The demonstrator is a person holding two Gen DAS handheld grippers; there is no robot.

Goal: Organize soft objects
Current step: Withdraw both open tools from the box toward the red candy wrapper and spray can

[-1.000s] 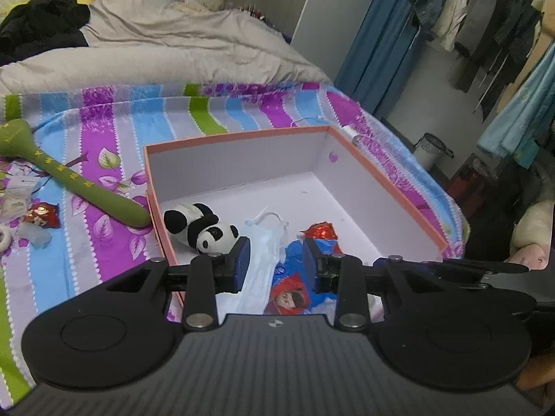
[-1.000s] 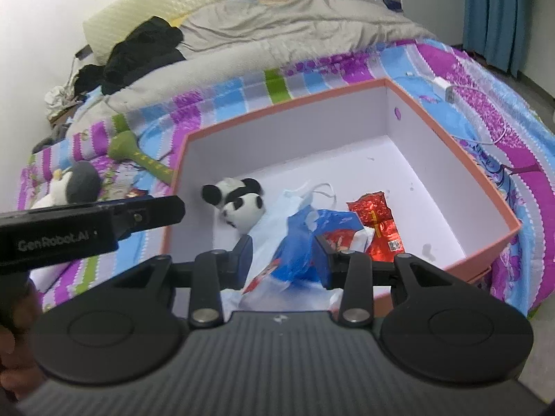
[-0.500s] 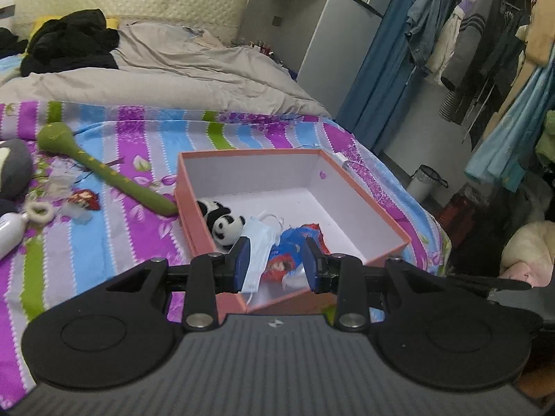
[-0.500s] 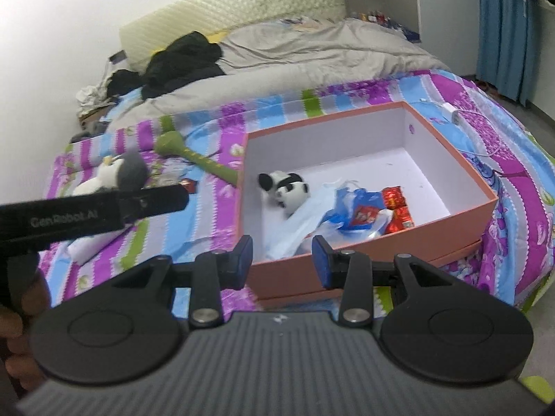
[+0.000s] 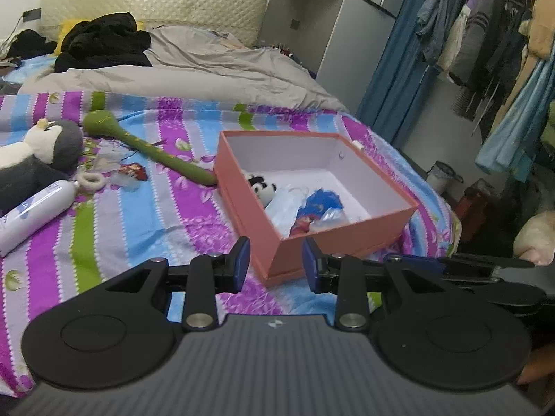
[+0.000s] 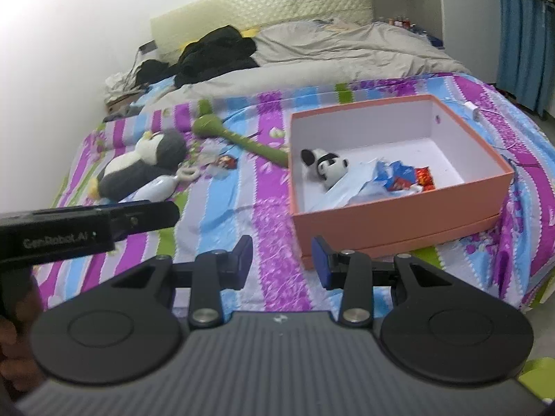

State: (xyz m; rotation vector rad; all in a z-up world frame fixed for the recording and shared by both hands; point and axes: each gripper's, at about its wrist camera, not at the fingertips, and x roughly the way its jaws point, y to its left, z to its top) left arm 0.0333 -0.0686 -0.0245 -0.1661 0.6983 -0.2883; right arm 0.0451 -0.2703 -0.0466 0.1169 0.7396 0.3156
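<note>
An orange box [image 5: 326,239] [image 6: 399,218] sits on the striped bedspread. Inside lie a small panda plush [image 5: 263,187] [image 6: 326,164], a pale blue face mask [image 5: 284,208] [image 6: 350,187] and blue and red wrappers [image 5: 319,211] [image 6: 406,178]. Left of the box rest a green plush stick [image 5: 152,149] [image 6: 239,138], a grey penguin plush [image 5: 38,159] [image 6: 145,163] and a white bottle [image 5: 31,215] [image 6: 156,187]. My left gripper [image 5: 276,265] is open and empty, short of the box's near corner. My right gripper [image 6: 282,260] is open and empty too, in front of the box.
A grey duvet [image 5: 194,72] and black clothes [image 5: 104,41] cover the far half of the bed. Small packets and a ring [image 5: 92,180] lie by the penguin. Hanging clothes [image 5: 485,34] and a bin [image 5: 442,173] stand right of the bed. The left gripper's body [image 6: 79,225] crosses the right wrist view.
Both grippers have pulled back from over the box and risen a little; the box now looks smaller and farther. Their openings have not changed. The penguin and bottle have come into view.
</note>
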